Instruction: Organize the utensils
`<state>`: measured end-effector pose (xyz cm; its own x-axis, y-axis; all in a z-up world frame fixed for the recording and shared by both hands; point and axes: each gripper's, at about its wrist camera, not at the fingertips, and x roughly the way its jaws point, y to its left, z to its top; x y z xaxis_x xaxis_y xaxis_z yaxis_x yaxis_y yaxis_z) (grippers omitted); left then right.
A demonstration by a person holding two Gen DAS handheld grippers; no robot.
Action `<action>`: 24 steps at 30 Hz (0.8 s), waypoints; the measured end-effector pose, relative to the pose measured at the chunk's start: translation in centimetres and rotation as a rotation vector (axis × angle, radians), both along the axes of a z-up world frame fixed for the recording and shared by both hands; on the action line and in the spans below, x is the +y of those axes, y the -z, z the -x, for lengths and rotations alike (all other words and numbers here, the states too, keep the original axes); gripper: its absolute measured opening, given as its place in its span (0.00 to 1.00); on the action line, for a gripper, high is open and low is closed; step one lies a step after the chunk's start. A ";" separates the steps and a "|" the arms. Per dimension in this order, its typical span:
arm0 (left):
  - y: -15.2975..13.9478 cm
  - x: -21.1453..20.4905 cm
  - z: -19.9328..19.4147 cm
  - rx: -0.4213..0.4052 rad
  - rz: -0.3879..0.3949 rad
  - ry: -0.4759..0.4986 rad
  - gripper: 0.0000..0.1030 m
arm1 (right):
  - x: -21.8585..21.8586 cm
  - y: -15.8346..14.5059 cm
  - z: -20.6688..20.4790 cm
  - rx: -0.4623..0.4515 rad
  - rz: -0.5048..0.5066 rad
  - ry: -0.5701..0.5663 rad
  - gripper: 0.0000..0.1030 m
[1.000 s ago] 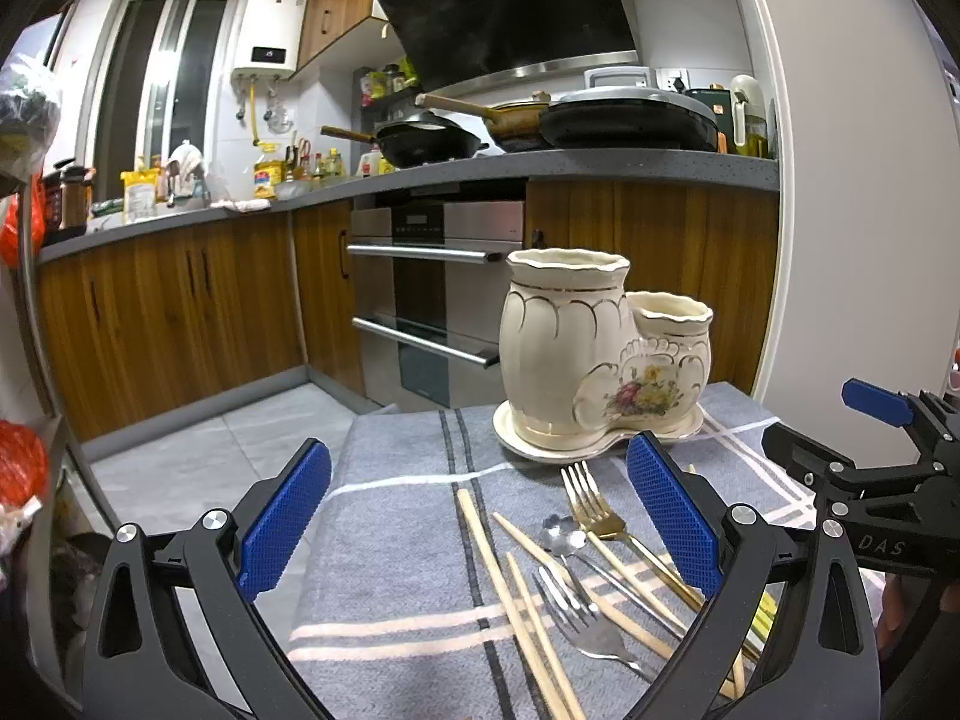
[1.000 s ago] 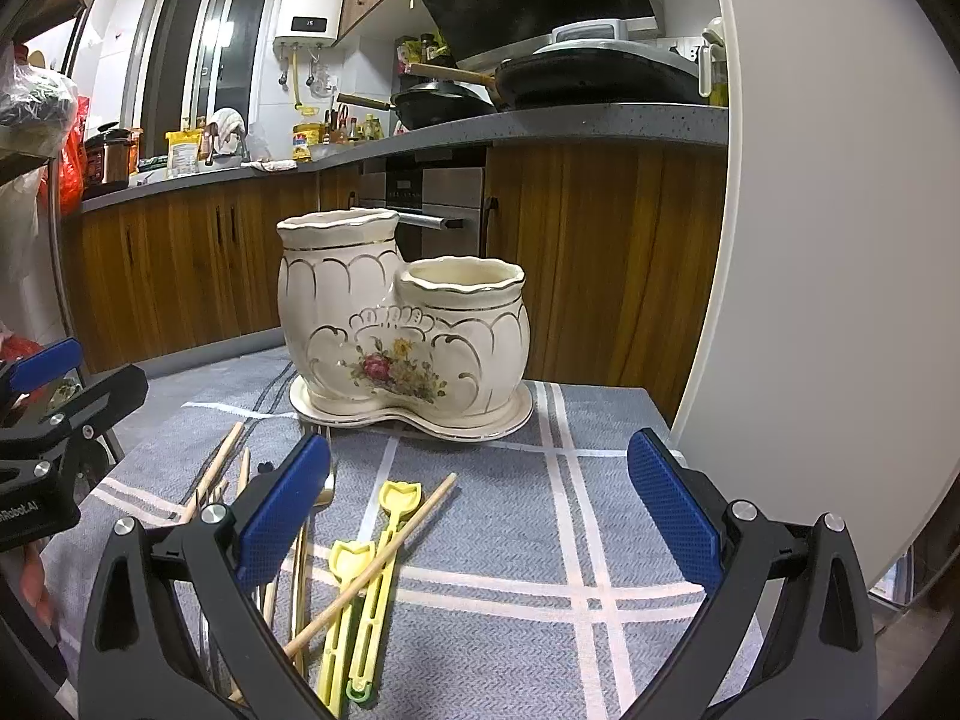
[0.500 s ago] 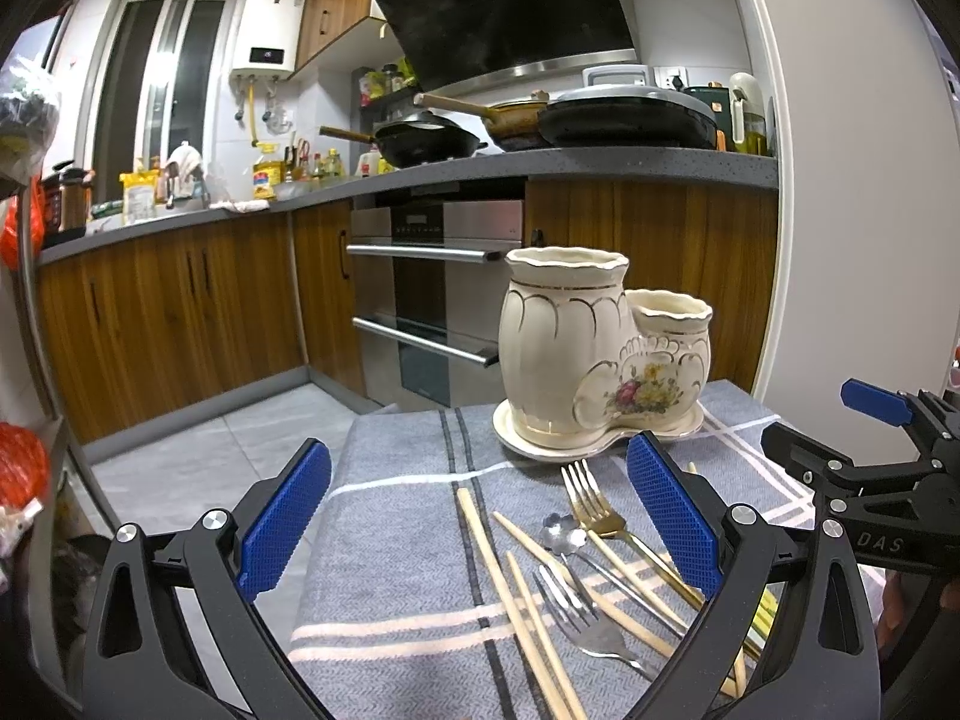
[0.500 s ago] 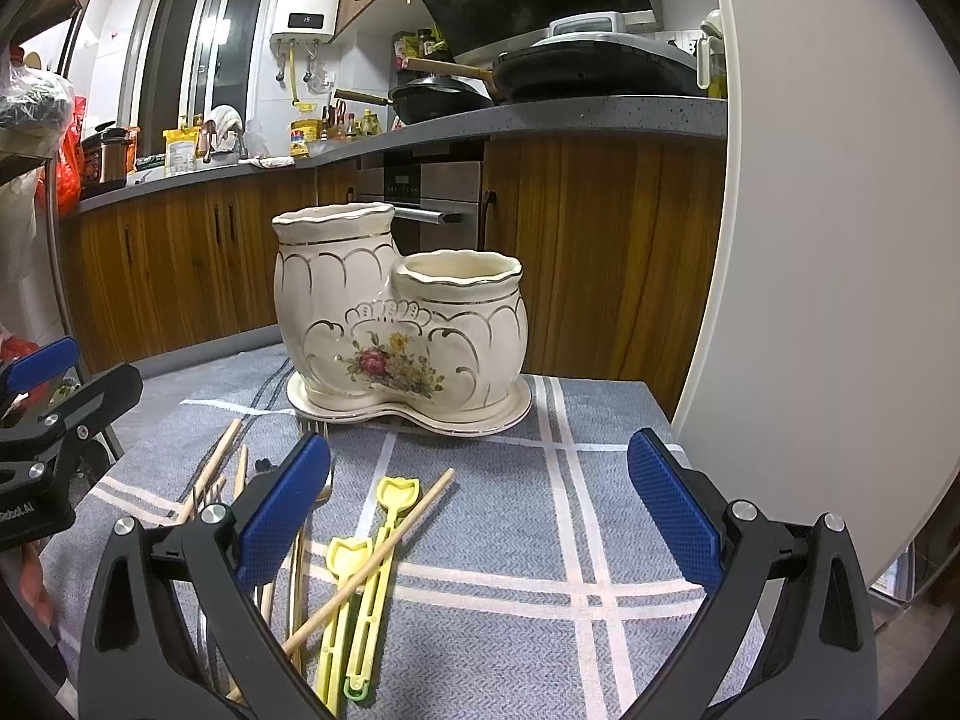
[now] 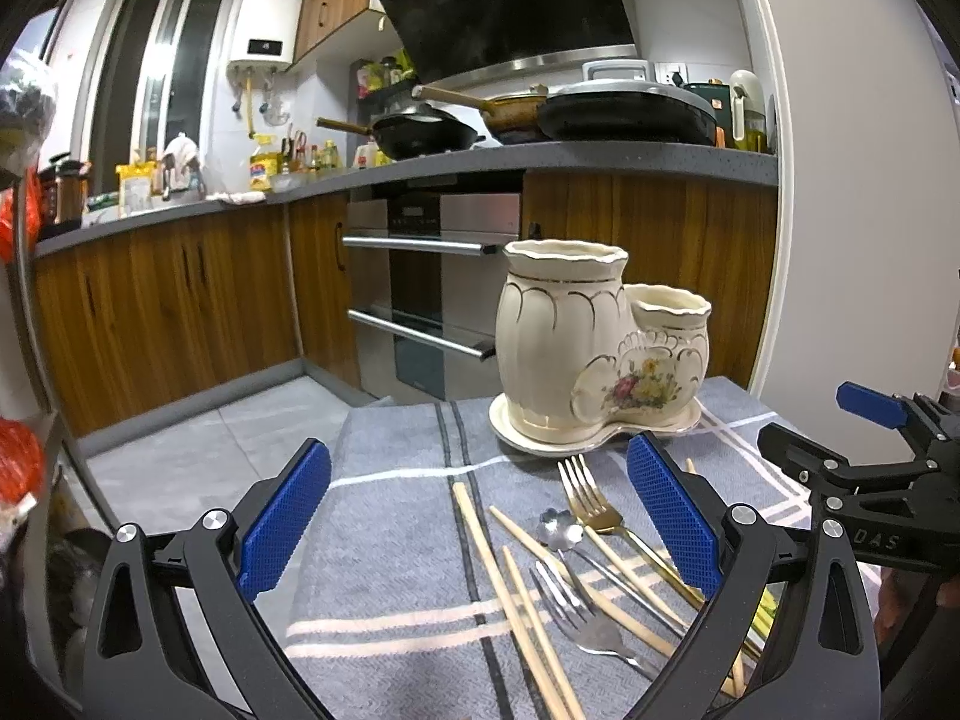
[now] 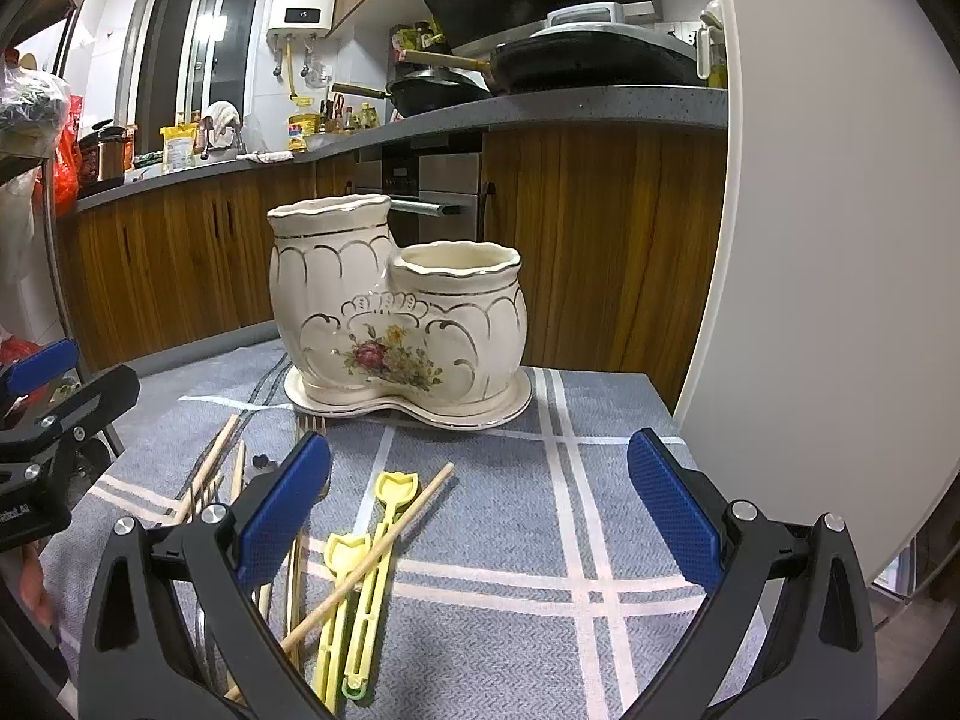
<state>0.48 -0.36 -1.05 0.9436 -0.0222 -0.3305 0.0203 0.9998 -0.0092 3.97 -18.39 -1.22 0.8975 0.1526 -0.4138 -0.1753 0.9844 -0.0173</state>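
A cream double-pot ceramic holder [image 5: 594,354] with a flower print stands on a grey striped cloth [image 5: 390,540]; it also shows in the right wrist view [image 6: 396,312]. In front of it lie wooden chopsticks [image 5: 510,588], a gold fork [image 5: 591,498], a silver fork [image 5: 576,612] and a small silver spoon [image 5: 558,534]. Two yellow plastic picks [image 6: 366,570] and one chopstick [image 6: 384,546] lie in the right wrist view. My left gripper [image 5: 480,516] is open and empty above the cloth. My right gripper [image 6: 480,516] is open and empty above the picks.
The cloth's far edge drops to a tiled floor [image 5: 198,450]. Wooden kitchen cabinets [image 5: 162,306], an oven [image 5: 432,288] and a counter with pans [image 5: 600,114] stand behind. A white wall panel [image 6: 828,240] rises close on the right.
Both grippers stay open. The right wrist view has drifted slightly, so the holder sits a little lower and nearer. The left view is almost unchanged.
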 end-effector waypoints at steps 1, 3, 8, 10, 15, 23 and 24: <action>0.0 0.1 0.0 0.004 0.009 0.009 0.95 | -0.1 0.0 0.0 0.004 -0.004 0.000 0.95; 0.0 0.5 0.1 0.004 0.022 0.019 0.95 | -0.3 -0.1 -0.2 0.021 -0.008 -0.005 0.95; -0.7 1.3 -0.1 0.003 0.032 0.013 0.95 | -1.4 -0.7 -0.7 0.037 -0.034 -0.014 0.95; -0.7 1.6 -0.2 0.010 0.027 0.013 0.95 | -1.6 -1.0 -0.9 0.037 -0.031 -0.025 0.95; -0.8 2.6 -0.7 0.042 0.044 -0.003 0.95 | -2.4 -1.6 -1.0 0.047 -0.035 -0.077 0.95; -1.1 3.6 -0.9 0.063 0.046 -0.067 0.95 | -3.0 -0.8 -1.6 0.140 -0.039 -0.118 0.95; -0.9 3.5 -1.1 0.093 0.000 -0.091 0.95 | -2.9 -0.6 -1.7 0.151 -0.040 -0.131 0.95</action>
<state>1.62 3.09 -0.16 0.9071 0.0620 -0.4163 -0.0711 0.9974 -0.0065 5.63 -21.33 -0.60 0.7970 0.2835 -0.5333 -0.3000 0.9522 0.0577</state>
